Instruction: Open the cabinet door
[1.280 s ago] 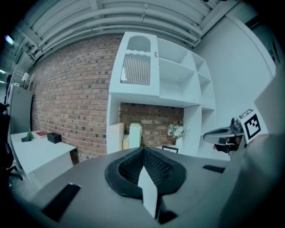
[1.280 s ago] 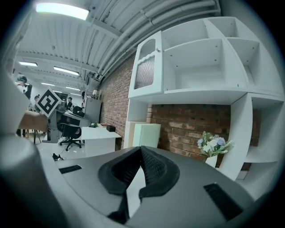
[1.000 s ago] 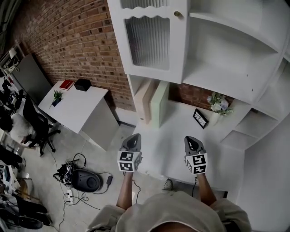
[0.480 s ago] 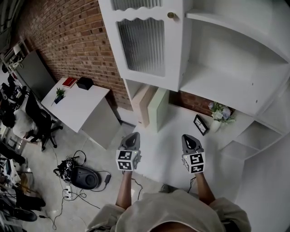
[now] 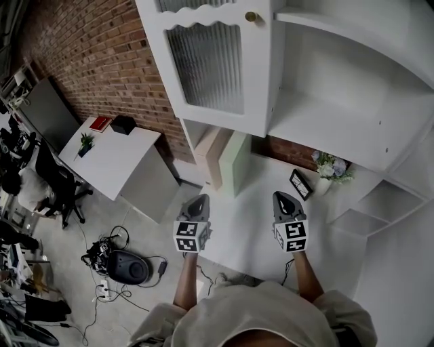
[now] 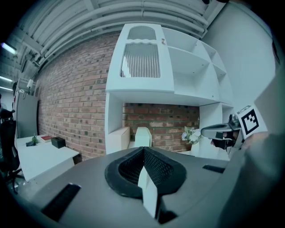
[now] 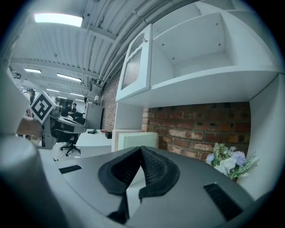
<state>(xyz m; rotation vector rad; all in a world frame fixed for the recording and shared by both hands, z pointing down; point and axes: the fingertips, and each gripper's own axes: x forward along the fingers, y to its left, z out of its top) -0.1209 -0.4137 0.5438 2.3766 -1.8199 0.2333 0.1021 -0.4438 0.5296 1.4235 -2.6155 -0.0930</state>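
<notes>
both grippers are held out in front of the person, side by side and pointing roughly level at the cabinet, touching nothing. the left gripper (image 5: 197, 202) has its jaws closed tip to tip with nothing between them, and its own view shows that plainly. same story for the right gripper (image 5: 285, 201): jaws together, nothing held.

the cabinet door (image 5: 207, 64) is closed and sits well above and ahead of the grippers, mostly up over the left gripper. it's white with a ribbed glass panel and a wavy top edge. its little round knob (image 5: 251, 16) is on the door's right edge, high up, roughly above the gap between the two grippers and well apart from either one. up and ahead of the right gripper are the white open shelves (image 5: 339, 101).

lower down, ahead between the grippers, a beige box (image 5: 211, 152) and a pale green box (image 5: 237, 162) stand upright next to each other in the nook under the door, by the brick wall (image 5: 102, 54). ahead and to the right of the right gripper there's a vase of flowers (image 5: 330, 165) with a small picture frame (image 5: 299, 183) just beside it. off to the left of the left gripper is a white desk (image 5: 115, 159) with a red book (image 5: 100, 125), a black box (image 5: 123, 125) and a small plant (image 5: 85, 144) on it. nearer the person on that side, a tangle of cables (image 5: 119, 261) lies on the floor.
</notes>
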